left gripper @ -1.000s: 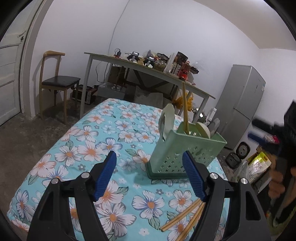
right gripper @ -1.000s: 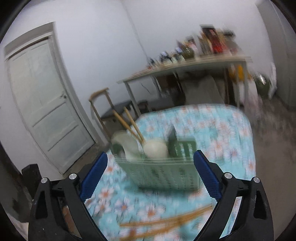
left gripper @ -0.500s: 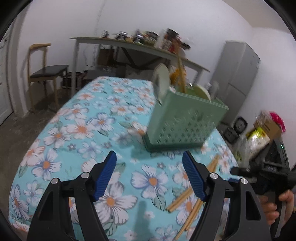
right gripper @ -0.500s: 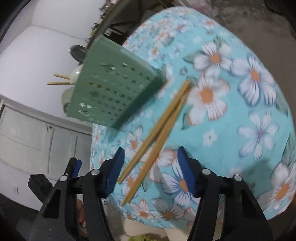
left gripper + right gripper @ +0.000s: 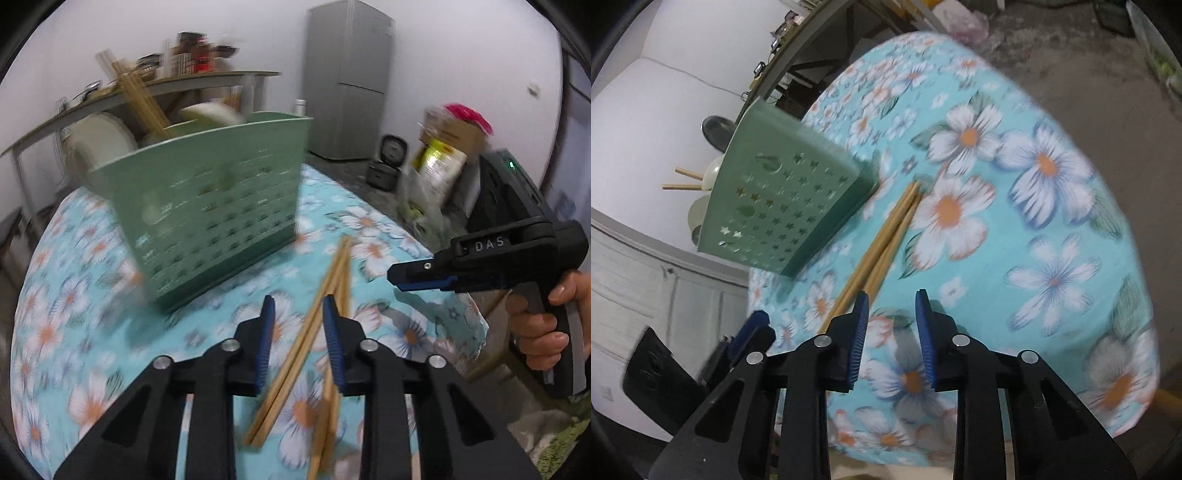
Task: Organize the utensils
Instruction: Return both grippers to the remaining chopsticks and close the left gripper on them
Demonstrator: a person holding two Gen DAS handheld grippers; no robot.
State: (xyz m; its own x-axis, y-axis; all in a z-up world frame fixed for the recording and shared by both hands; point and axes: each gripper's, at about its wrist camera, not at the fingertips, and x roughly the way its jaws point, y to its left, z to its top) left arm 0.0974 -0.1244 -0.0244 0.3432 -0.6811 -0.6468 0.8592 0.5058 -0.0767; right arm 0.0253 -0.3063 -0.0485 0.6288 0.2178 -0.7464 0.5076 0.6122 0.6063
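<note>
Left wrist: blurred tan wooden chopsticks (image 5: 295, 354).

Tablecloth (image 5: 1071, 221): turquoise, with white and orange flowers.
Refrigerator (image 5: 349, 79): grey, standing against the white wall.
Side table (image 5: 155, 90): long, crowded with blurred jars.
Rice cooker (image 5: 389, 158): dark, on the floor.
Door (image 5: 635, 280): white, panelled.

A plain home kitchen or dining room: a grey fridge (image 5: 349, 79) against the white wall, a rice cooker (image 5: 391, 162) on the concrete floor, a cluttered side table (image 5: 147, 92), a panelled door (image 5: 646, 258), and a flowered cloth (image 5: 1015, 184) over the tabletop.
</note>
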